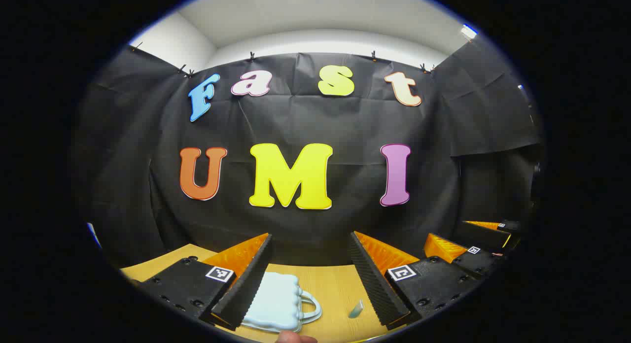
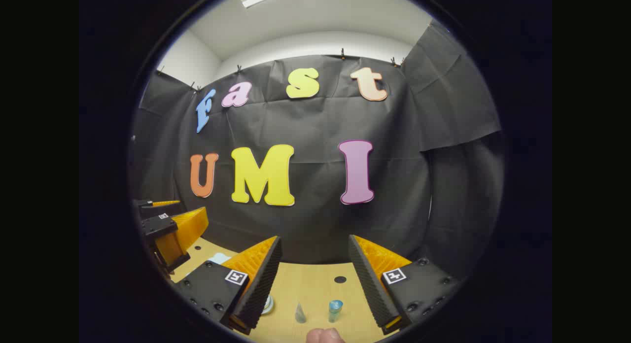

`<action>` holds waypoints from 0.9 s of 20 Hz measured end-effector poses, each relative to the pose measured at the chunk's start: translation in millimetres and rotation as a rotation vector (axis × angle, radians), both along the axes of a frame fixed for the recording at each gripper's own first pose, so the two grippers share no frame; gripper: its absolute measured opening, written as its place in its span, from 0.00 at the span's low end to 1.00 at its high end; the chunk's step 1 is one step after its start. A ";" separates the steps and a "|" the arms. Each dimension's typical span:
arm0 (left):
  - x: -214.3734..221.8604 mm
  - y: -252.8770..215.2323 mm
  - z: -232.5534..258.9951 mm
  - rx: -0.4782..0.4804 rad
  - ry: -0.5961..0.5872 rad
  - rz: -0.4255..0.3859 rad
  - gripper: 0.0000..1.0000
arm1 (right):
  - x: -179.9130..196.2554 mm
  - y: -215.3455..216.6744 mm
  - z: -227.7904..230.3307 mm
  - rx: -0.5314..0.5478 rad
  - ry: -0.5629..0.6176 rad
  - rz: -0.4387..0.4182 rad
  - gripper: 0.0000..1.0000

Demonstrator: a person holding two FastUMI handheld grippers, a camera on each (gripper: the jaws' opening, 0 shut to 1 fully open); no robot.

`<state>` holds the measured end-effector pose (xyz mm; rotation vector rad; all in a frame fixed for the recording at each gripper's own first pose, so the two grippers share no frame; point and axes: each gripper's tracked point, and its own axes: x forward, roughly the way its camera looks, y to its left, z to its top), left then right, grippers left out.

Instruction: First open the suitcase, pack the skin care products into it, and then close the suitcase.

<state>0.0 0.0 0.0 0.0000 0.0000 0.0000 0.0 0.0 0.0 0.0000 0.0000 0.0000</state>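
Note:
In the left gripper view a small light-blue suitcase lies flat on the wooden table, lid down, handle toward the right. My left gripper hovers open above it, and its left finger hides the case's left edge. A small pale-green item lies to the right of the handle. In the right gripper view my right gripper stands open over a clear little tube, a blue bottle and a white round item half hidden by a finger. A corner of the suitcase shows at the left.
The right gripper shows at the far right of the left gripper view, and the left gripper at the far left of the right gripper view. A round hole marks the table. A bit of a hand shows at the bottom edge.

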 end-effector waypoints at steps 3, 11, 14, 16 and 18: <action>-1.1 -1.5 -8.4 -0.032 0.023 0.007 0.98 | -1.2 -4.3 -4.0 -0.015 0.006 -0.004 0.81; 4.5 -8.5 -20.6 -0.036 0.034 -0.036 0.98 | -10.0 -5.4 -14.9 -0.051 0.019 -0.005 0.81; 4.4 -10.6 -29.4 -0.045 0.042 -0.050 0.98 | -12.6 -7.5 -20.4 -0.056 0.024 -0.012 0.81; 5.4 -10.6 -32.8 -0.042 0.039 -0.057 0.98 | -14.6 -5.3 -25.5 -0.062 0.025 -0.007 0.80; 4.3 -9.5 -42.0 -0.027 0.043 -0.058 0.98 | -16.6 -5.0 -31.7 -0.065 0.031 0.006 0.80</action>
